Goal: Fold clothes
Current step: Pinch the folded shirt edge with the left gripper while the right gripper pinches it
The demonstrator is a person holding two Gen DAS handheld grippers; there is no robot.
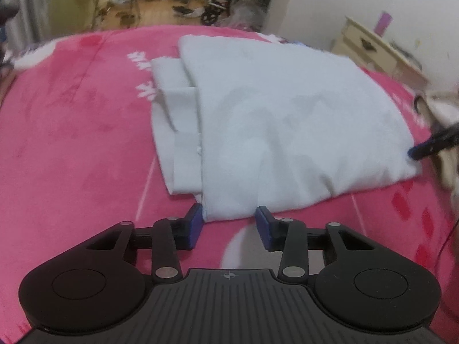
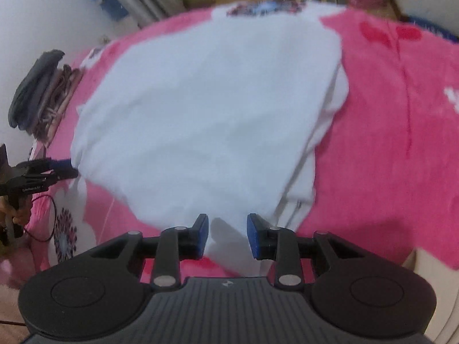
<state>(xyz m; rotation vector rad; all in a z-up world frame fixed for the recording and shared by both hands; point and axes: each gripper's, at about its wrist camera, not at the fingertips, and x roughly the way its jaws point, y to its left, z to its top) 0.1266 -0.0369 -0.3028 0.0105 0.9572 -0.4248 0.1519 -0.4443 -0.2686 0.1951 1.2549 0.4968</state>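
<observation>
Pink bed cover (image 1: 71, 120) carries the white garment (image 1: 272, 120), already folded into layers, while the left gripper (image 1: 228, 223) and right gripper (image 2: 226, 232) wait at its near edge with fingers spread, pinching nothing.

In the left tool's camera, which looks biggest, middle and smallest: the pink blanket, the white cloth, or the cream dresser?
1. Pink blanket: biggest, fills most of the view.
2. White cloth.
3. Cream dresser: smallest, though it stands farther away, so it only looks that small.
</observation>
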